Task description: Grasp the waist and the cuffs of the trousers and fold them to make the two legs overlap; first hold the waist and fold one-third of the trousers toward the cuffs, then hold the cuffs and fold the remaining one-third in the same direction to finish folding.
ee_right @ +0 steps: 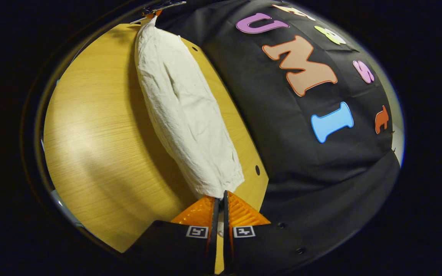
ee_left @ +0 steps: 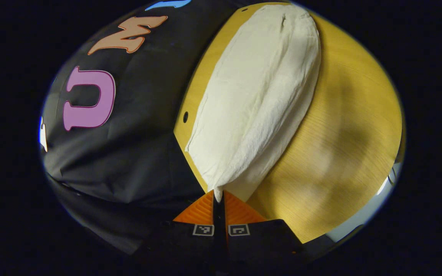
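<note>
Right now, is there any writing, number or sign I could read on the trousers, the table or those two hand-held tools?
Trousers: none; plain pale cloth with no print or tag in sight.
Table: none; bare wood grain.
Left gripper: square black-and-white markers, a code pattern with no words or numbers.
Right gripper: the same kind of markers, nothing to read.

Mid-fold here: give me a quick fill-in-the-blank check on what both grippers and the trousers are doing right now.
1. The left gripper is shut on the ____.
2. The trousers stretch between the two grippers above a ____ table.
3. In the right gripper view, the right gripper holds one end of the cloth, and the other end is held by the ____ gripper.
4. The trousers are ____ in colour.

Missing words: trousers; wooden; left; white
</note>
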`<state>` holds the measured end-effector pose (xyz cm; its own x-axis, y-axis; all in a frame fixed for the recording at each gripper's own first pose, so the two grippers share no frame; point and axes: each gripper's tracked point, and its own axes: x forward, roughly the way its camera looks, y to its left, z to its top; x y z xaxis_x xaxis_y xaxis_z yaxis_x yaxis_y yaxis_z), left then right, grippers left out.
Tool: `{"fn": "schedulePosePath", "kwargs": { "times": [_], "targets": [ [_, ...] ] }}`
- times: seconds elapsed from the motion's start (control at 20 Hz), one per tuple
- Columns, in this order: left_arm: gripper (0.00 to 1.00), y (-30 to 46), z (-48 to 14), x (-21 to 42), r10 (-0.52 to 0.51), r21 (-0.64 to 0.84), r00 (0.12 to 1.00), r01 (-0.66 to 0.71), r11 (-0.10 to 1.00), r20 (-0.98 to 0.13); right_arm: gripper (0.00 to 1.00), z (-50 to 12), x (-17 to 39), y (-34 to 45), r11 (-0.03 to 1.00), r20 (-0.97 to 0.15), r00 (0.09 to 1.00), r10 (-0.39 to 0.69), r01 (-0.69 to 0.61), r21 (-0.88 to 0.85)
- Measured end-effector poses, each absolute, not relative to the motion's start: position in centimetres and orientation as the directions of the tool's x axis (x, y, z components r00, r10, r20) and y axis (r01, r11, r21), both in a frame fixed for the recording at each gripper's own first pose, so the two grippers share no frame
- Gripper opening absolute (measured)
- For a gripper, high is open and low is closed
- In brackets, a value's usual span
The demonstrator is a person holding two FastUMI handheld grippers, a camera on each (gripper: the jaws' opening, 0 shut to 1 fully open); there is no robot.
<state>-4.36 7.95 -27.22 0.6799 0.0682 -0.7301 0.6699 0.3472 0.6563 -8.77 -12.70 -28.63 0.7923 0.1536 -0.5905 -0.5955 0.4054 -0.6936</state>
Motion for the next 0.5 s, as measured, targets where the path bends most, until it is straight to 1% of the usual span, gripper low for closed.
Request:
{"fn": "schedulePosePath", "kwargs": {
  "times": [0.2,0.3,0.5],
  "targets": [
    [0.0,7.9,-24.9,-1.9,0.086,0.695,0.73,0.599,0.398,-0.678,0.1,-27.2,-6.1,-12.3,0.437,-0.55,0.82,0.158,-0.557,-0.706],
    [0.0,7.8,-23.4,-1.5,0.088,0.713,0.753,0.569,0.411,-0.652,0.09,-26.3,-4.6,-12.1,0.47,-0.527,0.837,0.149,-0.529,-0.707],
    [0.0,6.8,-22.3,2.1,0.069,0.721,0.777,0.542,0.432,-0.625,0.1,-25.6,-1.4,-11.6,0.509,-0.497,0.861,0.107,-0.477,-0.717]
  ]
}}
